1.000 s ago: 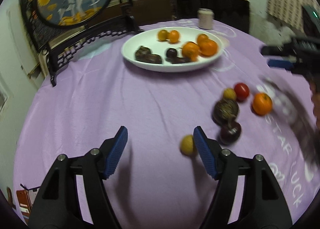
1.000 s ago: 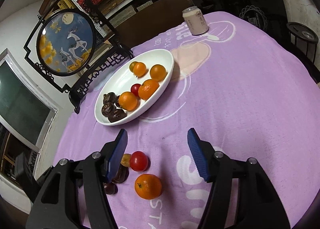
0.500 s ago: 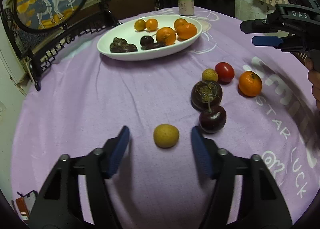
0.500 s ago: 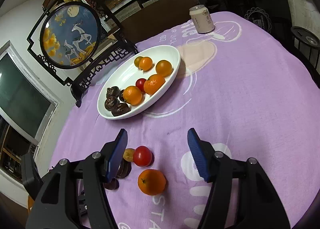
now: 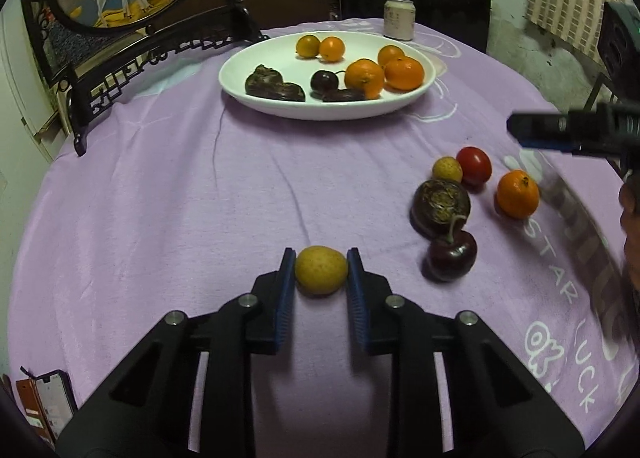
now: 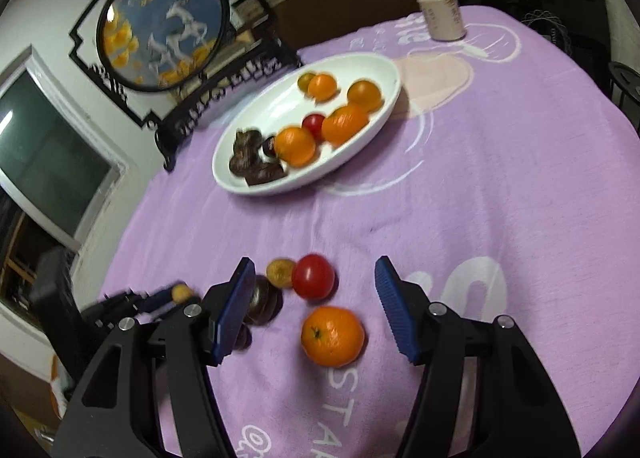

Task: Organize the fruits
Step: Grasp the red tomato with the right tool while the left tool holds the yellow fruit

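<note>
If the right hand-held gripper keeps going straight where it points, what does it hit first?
Probably the orange lying between its open jaws, nearest along the line; the red tomato sits just beyond. Depth is uncertain.

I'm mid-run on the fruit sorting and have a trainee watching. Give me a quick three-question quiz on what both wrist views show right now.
1. True or false: the left gripper is shut on the yellow fruit.
2. Which fruit lies nearest between the open fingers of the right gripper? A: the loose orange; B: the drink can; C: the dark cherry.
3. Fill in: the white plate stands on the ____ tablecloth.

Key: 1 true, the pads press both sides of it. 2 A. 3 purple.
</note>
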Demonstrator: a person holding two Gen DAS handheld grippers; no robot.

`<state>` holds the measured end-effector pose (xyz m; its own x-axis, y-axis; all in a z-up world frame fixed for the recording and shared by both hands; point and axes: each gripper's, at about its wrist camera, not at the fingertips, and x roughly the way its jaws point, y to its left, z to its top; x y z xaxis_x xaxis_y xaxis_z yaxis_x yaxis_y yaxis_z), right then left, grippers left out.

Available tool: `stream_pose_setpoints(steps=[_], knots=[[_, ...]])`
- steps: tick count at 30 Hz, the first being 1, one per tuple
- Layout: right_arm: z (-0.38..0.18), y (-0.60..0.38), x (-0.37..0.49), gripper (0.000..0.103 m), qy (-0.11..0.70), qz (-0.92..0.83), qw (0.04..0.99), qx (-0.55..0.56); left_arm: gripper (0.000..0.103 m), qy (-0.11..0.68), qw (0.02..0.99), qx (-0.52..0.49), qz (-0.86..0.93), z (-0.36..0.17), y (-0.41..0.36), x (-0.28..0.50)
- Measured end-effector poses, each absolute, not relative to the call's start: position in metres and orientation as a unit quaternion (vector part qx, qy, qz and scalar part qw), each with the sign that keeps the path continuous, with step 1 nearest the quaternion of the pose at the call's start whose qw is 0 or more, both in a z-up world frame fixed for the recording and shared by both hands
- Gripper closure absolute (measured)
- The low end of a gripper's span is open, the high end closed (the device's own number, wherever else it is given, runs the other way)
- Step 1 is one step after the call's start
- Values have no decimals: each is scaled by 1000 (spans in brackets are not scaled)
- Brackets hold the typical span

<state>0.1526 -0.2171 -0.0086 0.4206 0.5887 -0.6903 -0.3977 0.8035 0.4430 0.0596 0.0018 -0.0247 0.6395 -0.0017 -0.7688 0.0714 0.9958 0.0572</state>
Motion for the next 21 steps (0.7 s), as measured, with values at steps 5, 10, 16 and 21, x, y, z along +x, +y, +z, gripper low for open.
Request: stream_pose_setpoints(steps=[5, 10, 16, 21], knots=[[-17, -210, 154, 46, 460, 291, 833, 97, 77, 428, 902, 54, -22, -28, -4, 60], [-24, -206, 159, 51, 470, 294, 827, 97, 77, 432, 900, 56, -21, -31, -5, 61], [-30, -198, 161, 55, 477, 295, 823, 89, 77, 434, 899, 60, -21, -32, -5, 62], [-35, -193, 165, 75, 477, 302, 821, 90, 77, 433, 899, 61, -21, -33, -6, 61]])
